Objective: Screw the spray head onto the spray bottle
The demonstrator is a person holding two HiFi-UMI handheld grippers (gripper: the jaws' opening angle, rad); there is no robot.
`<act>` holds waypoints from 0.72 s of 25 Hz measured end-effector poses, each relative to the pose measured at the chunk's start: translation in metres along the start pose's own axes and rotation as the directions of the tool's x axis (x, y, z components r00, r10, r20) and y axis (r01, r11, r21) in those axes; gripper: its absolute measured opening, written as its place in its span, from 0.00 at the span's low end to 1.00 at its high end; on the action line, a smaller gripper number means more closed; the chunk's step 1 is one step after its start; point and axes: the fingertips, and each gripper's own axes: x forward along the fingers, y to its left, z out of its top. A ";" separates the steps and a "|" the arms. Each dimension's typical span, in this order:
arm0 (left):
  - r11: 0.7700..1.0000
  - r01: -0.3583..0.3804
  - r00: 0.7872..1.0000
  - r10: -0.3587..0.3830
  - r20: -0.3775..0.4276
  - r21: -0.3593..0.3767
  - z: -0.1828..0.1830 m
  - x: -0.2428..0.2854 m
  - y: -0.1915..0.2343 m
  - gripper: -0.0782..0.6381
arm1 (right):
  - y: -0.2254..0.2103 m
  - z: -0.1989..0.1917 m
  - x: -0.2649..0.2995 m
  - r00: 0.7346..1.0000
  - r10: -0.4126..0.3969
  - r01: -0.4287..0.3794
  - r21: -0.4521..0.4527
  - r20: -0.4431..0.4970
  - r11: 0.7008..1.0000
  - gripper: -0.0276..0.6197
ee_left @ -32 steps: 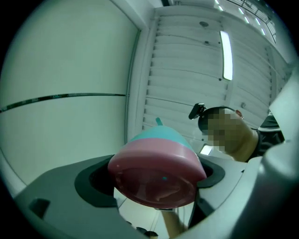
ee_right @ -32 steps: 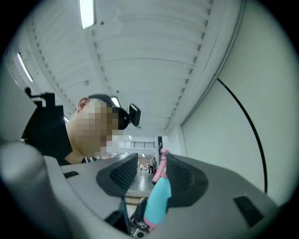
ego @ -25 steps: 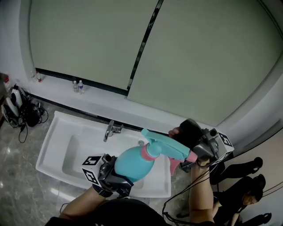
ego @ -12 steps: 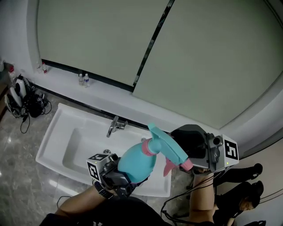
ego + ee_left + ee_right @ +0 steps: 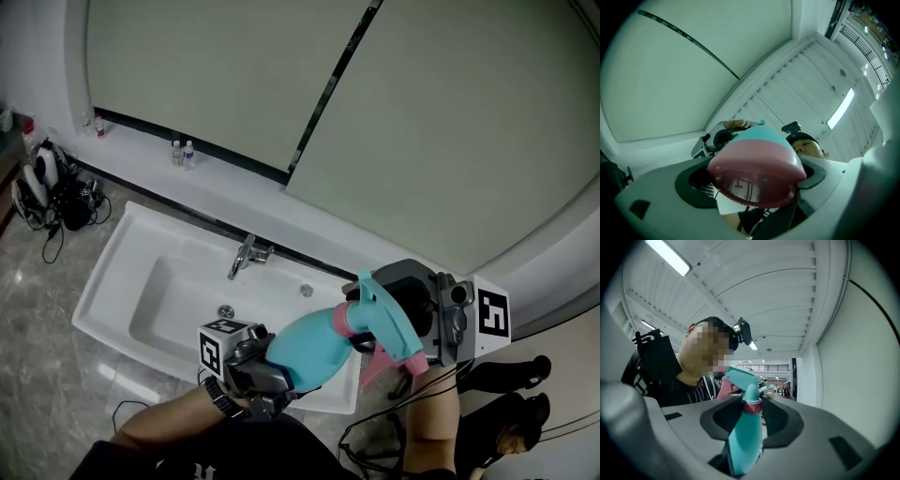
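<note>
The white sink (image 5: 112, 286) lies below you, with the grey table (image 5: 42, 309) at its left and the tap (image 5: 246, 255) at its far rim. You hold both grippers above the sink's near right corner, turned toward each other.

Your left gripper (image 5: 267, 373) sits low and left in the head view and points steeply upward. Its jaws are clamped on the lower part of the teal spray bottle (image 5: 314, 347), and the bottle's pink bottom end fills the left gripper view. The bottle slants up to the right, clear of the sink.

Your right gripper (image 5: 752, 408) lies about level and meets the bottle from the right. Its jaws have just been closing with the spray head (image 5: 386, 321) between them. The dark pads look to press on the head's pink collar (image 5: 751, 407) from both sides. The spray head sits on the bottle's neck, and its pink trigger (image 5: 375, 367) hangs under it.
</note>
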 end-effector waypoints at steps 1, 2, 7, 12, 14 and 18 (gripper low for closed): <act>1.000 -0.006 1.000 0.006 0.000 0.008 0.001 -0.001 0.000 0.77 | -0.001 0.000 0.001 1.000 -0.009 0.009 0.006 0.000 1.000 0.25; 0.999 -0.020 1.000 0.020 -0.005 0.028 0.003 -0.002 0.001 0.77 | -0.002 0.000 0.001 1.000 -0.022 0.022 0.012 -0.003 1.000 0.25; 0.932 -0.171 0.980 0.194 -0.041 0.319 0.019 -0.015 0.009 0.77 | -0.013 -0.009 -0.004 0.991 -0.128 0.132 0.080 -0.049 0.988 0.24; 0.787 -0.267 0.946 0.325 -0.005 0.556 0.042 -0.021 0.008 0.77 | -0.026 -0.015 -0.010 0.964 -0.255 0.264 0.142 -0.080 0.954 0.24; 0.738 -0.307 0.933 0.358 0.037 0.601 0.048 -0.021 0.010 0.77 | -0.035 -0.016 -0.012 0.939 -0.333 0.342 0.156 -0.080 0.927 0.24; 0.528 -0.412 0.870 0.470 0.149 0.743 0.056 -0.032 0.012 0.77 | -0.046 -0.028 -0.017 0.868 -0.488 0.496 0.214 -0.092 0.842 0.24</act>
